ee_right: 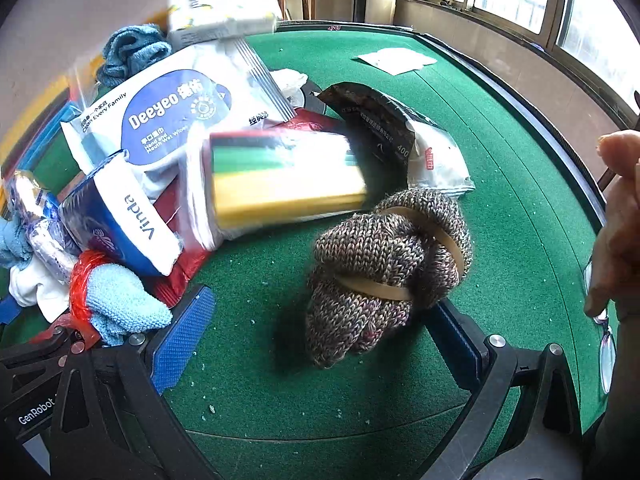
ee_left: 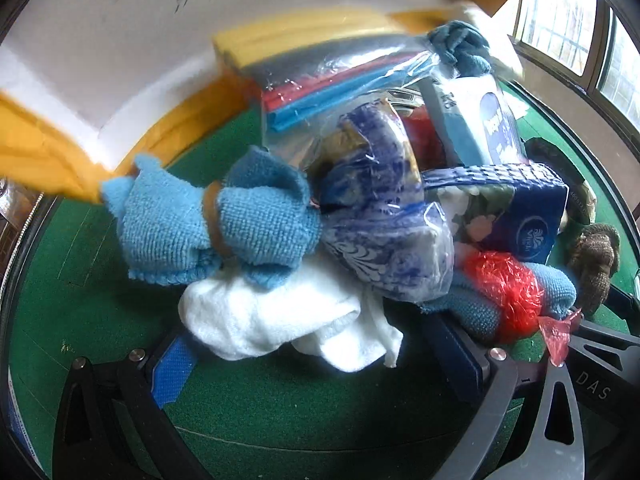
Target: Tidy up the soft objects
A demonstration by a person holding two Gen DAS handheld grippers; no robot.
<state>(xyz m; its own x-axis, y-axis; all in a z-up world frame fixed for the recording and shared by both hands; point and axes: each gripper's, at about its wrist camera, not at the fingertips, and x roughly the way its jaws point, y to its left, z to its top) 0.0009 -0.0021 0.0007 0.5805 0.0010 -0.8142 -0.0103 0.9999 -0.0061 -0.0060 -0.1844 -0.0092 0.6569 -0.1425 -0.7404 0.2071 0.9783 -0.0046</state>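
Observation:
A pile of soft goods lies on the green table (ee_left: 280,408). In the left wrist view my left gripper (ee_left: 324,364) is open, with a white cloth (ee_left: 276,320) between its fingertips. Behind the cloth lie a blue towel with a rubber band (ee_left: 212,220), a bagged blue-patterned cloth (ee_left: 384,216) and a Vinda tissue pack (ee_left: 528,216). In the right wrist view my right gripper (ee_right: 316,340) is open around a brown knitted bundle with rubber bands (ee_right: 384,264). A yellow-green sponge pack (ee_right: 288,184) looks blurred, above the table just behind it.
A Deeyeo wipes pack (ee_right: 172,116), a black and white pouch (ee_right: 400,136), a white tissue pack (ee_right: 224,8) and a blue cloth in red plastic (ee_right: 120,304) crowd the left side. A white paper (ee_right: 392,60) lies far back. A hand (ee_right: 616,232) shows at the right edge.

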